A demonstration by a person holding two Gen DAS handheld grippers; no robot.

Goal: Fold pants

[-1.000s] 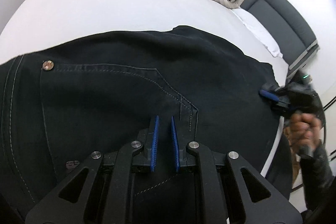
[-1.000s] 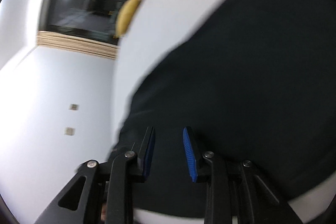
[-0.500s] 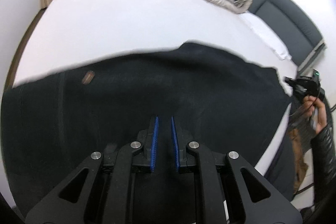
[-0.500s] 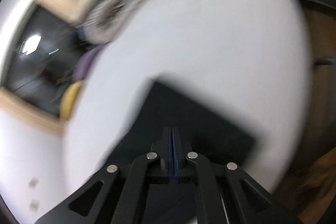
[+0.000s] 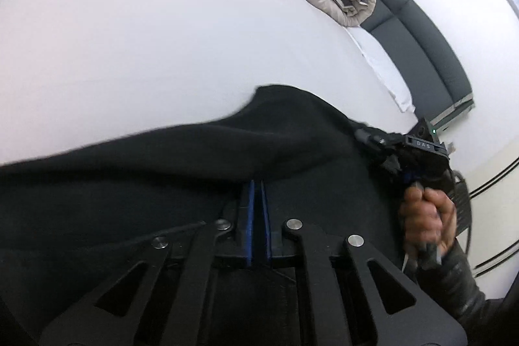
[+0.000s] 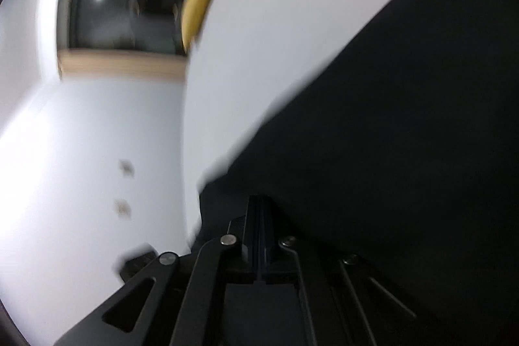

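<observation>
Left wrist view: left gripper pinching raised edge of pants, blue pads nearly together. Pants dark, on white bed, long axis left–right across frame. Right gripper at far right edge of fabric. Fold in progress — flap lifted, not laid down.

Right wrist view: blurred; right gripper pressed together on pants edge. Remaining: carry over, lay flat, smooth.

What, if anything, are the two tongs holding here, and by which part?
Both hold the dark pants. The left tongs pinch a lifted fold edge; the right tongs grip the cloth's edge near a corner.
</observation>
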